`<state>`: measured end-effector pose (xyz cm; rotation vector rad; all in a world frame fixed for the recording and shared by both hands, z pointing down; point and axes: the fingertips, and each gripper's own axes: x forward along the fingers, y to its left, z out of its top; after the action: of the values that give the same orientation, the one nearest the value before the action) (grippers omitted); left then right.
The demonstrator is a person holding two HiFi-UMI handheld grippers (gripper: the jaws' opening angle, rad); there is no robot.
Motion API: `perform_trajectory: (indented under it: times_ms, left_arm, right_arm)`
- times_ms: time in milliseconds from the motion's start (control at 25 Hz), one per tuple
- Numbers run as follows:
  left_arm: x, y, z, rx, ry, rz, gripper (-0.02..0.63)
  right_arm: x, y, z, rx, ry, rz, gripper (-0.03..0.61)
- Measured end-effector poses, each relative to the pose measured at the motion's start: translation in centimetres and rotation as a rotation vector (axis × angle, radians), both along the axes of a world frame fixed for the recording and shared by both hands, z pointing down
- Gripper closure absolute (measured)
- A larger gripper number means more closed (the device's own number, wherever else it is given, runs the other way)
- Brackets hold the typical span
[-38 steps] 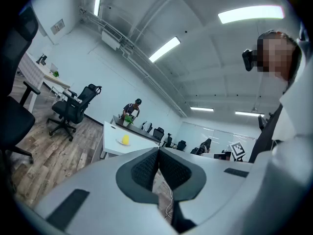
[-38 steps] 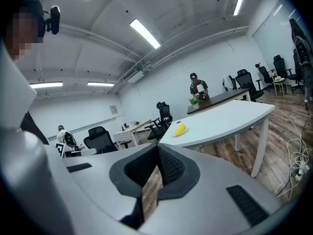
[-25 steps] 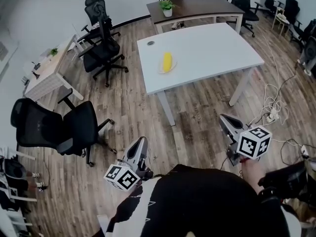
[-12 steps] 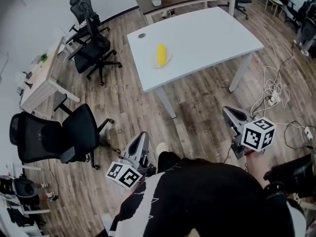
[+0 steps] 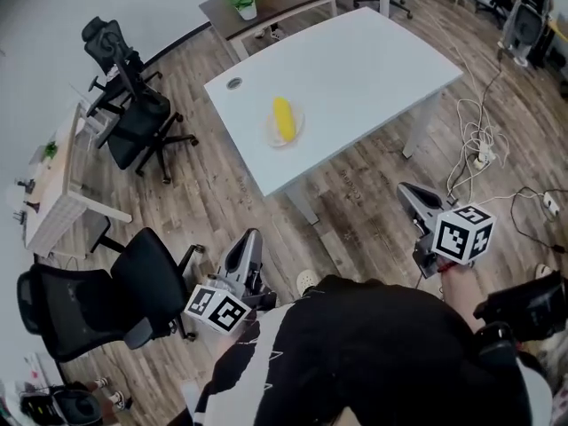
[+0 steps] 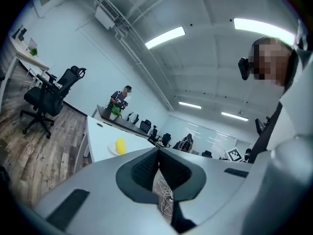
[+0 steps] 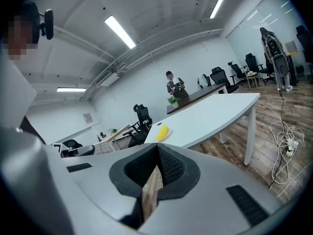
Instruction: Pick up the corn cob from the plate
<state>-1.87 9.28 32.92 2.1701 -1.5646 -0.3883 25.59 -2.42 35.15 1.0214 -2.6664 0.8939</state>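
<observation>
A yellow corn cob [image 5: 283,120] lies on a small white plate [image 5: 298,132] near the left part of a white table [image 5: 373,60]. Both grippers are held over the wooden floor, well short of the table and pointing toward it. My left gripper [image 5: 251,238] is at the lower left, its jaws together with nothing between them. My right gripper [image 5: 406,190] is at the lower right, also shut and empty. In the left gripper view the corn cob [image 6: 120,146] shows far ahead beyond the left gripper [image 6: 158,151]. In the right gripper view the corn cob [image 7: 162,132] lies beyond the right gripper [image 7: 157,148].
Black office chairs [image 5: 138,118] stand left of the table, and another chair [image 5: 106,300] is close on my left. A dark desk with a potted plant [image 5: 242,0] is behind the table, where a person [image 7: 172,87] stands. Cables [image 5: 475,149] lie on the floor at the right.
Both grippers have been carried forward across the floor toward the table. The table and corn cob now sit lower and further left in the head view. The jaws have stayed shut.
</observation>
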Motion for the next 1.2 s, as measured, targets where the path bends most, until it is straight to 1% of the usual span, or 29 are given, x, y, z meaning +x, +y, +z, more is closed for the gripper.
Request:
perform_trajectory:
  times_ms: [320,640,800,1040,1200]
  left_arm:
    - [-6.9,-4.9,0.4,-0.007,-0.003,0.082,0.601]
    - [-12.1,-8.5,1.0,-0.027,-0.012,0.156,0.601]
    - [-13.9,-9.3,1.9,-0.035,-0.003,0.175,0.601]
    - [-15.5,-9.6,3.4,-0.054,0.022,0.173,0.601]
    - [-16.0,-9.8,3.7,-0.066,0.033,0.177,0.601]
  right_arm:
    - [-6.5,-2.9,0.5,0.007,-0.014,0.063,0.563]
    - [-11.7,-4.5,1.4,-0.017,-0.026,0.132,0.563]
    - [-13.6,-5.1,2.2,-0.016,-0.032,0.144,0.563]
    - [-16.0,-5.1,2.6,-0.041,-0.006,0.135,0.563]
    - [-16.7,-6.0,3.2,-0.042,-0.031,0.127,0.563]
